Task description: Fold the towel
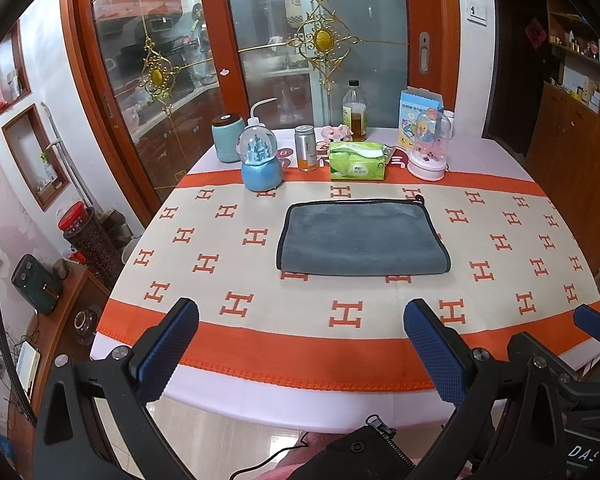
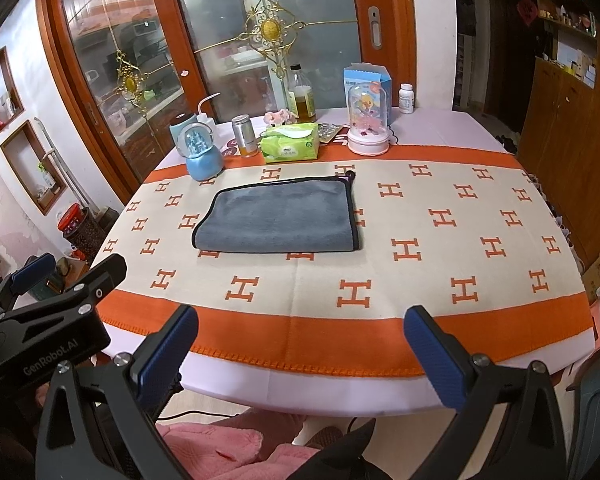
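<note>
My left hand-held gripper (image 1: 300, 344) and right hand-held gripper (image 2: 300, 344) hang wide open (both empty) off the table's (image 1: 260, 360) near edge; the towel (image 1: 360, 240) lies folded mid-table.

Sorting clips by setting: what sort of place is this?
Most likely a home dining room beside a kitchen. A table under a patterned cloth holds a tissue pack, a snow globe and a bottle; glass sliding doors behind show kitchen counters.

Glass-panelled wooden doors (image 1: 260, 60) behind table (image 1: 260, 392)
</note>
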Demonstrator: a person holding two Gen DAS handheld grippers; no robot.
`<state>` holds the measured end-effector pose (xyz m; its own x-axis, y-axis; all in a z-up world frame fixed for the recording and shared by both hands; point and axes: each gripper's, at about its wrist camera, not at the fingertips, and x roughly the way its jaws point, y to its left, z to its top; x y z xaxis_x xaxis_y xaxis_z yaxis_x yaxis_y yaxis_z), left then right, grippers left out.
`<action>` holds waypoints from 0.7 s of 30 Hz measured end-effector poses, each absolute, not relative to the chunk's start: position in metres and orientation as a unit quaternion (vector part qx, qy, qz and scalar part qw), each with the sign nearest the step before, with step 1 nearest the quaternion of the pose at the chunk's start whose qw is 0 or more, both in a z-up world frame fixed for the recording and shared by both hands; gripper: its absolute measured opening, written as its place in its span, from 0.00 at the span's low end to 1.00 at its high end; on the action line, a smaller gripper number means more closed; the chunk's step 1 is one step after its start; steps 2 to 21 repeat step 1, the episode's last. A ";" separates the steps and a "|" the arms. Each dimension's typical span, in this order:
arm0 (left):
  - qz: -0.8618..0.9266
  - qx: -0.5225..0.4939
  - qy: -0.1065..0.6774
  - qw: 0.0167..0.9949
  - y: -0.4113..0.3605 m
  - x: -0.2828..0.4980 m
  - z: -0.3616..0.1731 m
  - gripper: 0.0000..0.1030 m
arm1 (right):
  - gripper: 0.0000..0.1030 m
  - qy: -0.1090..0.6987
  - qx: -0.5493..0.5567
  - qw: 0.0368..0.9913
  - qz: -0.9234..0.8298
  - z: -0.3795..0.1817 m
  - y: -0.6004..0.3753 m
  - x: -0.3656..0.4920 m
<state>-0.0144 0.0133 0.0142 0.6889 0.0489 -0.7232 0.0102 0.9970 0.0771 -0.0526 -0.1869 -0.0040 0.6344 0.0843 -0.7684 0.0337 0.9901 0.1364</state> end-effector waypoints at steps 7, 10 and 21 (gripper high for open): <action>0.011 0.038 0.395 0.918 0.013 -0.014 0.014 0.99 | 1.00 0.427 0.069 0.901 0.014 -0.004 -0.187 -0.053; 0.011 0.038 0.395 0.918 0.013 -0.014 0.014 0.99 | 1.00 0.427 0.069 0.901 0.014 -0.004 -0.187 -0.053; 0.011 0.038 0.395 0.918 0.013 -0.014 0.014 0.99 | 1.00 0.427 0.069 0.901 0.014 -0.004 -0.187 -0.053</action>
